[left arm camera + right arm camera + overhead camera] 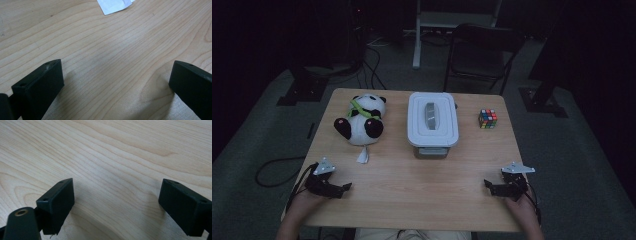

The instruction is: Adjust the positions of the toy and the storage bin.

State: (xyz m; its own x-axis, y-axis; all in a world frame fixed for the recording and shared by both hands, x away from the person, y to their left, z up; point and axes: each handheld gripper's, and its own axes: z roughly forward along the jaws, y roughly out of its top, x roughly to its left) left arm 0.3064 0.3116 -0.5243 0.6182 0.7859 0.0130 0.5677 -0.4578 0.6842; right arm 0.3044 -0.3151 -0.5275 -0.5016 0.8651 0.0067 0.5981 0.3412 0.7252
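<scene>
Parking both units at the near edge of the table (412,185) for now. Left hand-held gripper (343,188) jaws stand wide apart, nothing between them, just bare wood in the left gripper view. Right hand-held gripper (488,186) same: spread wide, empty.

Nearest thing to the left unit is the panda (361,120), lying on the far left of the table, its white tag (363,156) trailing toward me. White box (433,120) sits lid-on in the middle, just beside the panda. Cube (487,118) is far right, apart from the box.

Risks, my read: the panda is soft, so a grab could catch only fabric or the tag and slip. A wide swing could nudge the box. Cables trailing off both units could snag on the table edge.

Surface is pale wood grain, matte. Room is very dark; a chair (482,50) stands behind the table, cables on grey carpet (562,150).
</scene>
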